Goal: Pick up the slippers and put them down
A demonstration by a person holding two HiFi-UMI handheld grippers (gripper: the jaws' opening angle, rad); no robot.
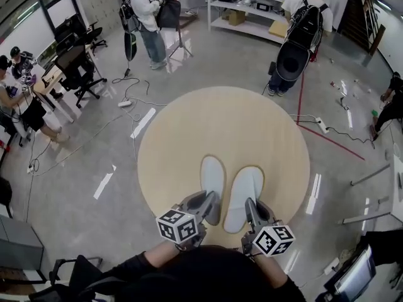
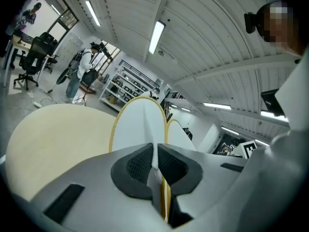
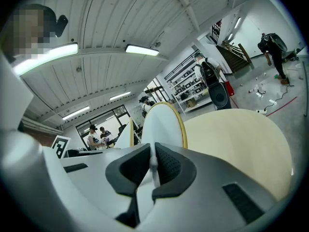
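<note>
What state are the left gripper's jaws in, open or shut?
Shut: the left gripper clamps the left slipper, its thin white edge pinched between both dark pads.

Rough black pads of the matt grey left gripper and right gripper pinch smooth white slippers; beyond them, a matt pale table.

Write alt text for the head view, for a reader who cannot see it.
Seen from above, the left tongs and right tongs each clamp the near end of a pale slipper, the left slipper and right slipper side by side over a round beige table. People stand and sit on the grey workshop floor beyond.
</note>
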